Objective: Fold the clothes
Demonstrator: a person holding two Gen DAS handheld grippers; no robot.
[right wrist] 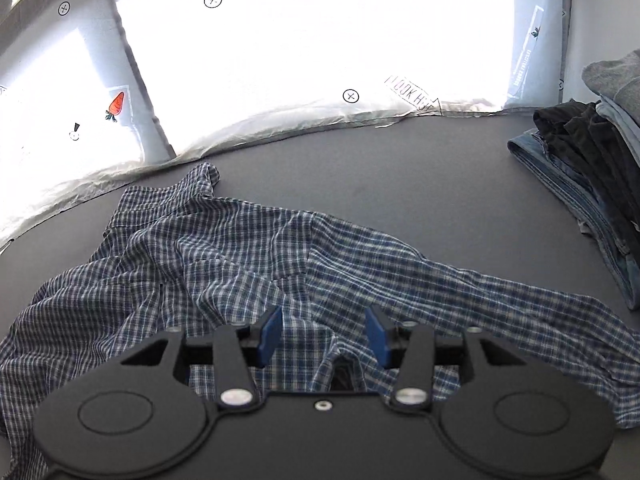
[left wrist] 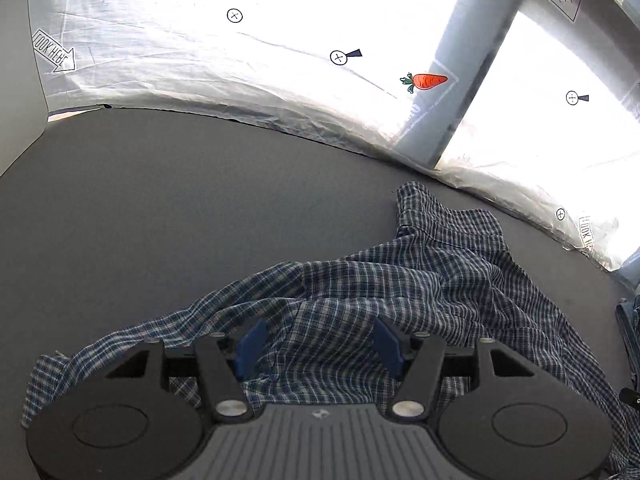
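A blue-and-white checked shirt (left wrist: 400,300) lay rumpled and spread across a dark grey table (left wrist: 160,200), its collar end bunched toward the table's far edge. In the left wrist view the left gripper (left wrist: 320,346) hovered over the near part of the cloth, its blue pads (left wrist: 252,346) standing apart with only loose fabric seen beneath the gap and nothing pinched. The shirt (right wrist: 248,248) filled the area from 9 o'clock to 3 o'clock in the right wrist view, where the right gripper (right wrist: 322,334) likewise had its blue pads (right wrist: 270,334) apart above a raised fold, pressing on nothing. A stack of folded clothes (right wrist: 592,184), denim at the bottom with dark and grey pieces on top, sat at 2 o'clock, well apart from the shirt. Behind the table hung a bright white sheet (right wrist: 320,52) printed with target marks, arrows and an orange carrot (left wrist: 427,81) at 1 o'clock.
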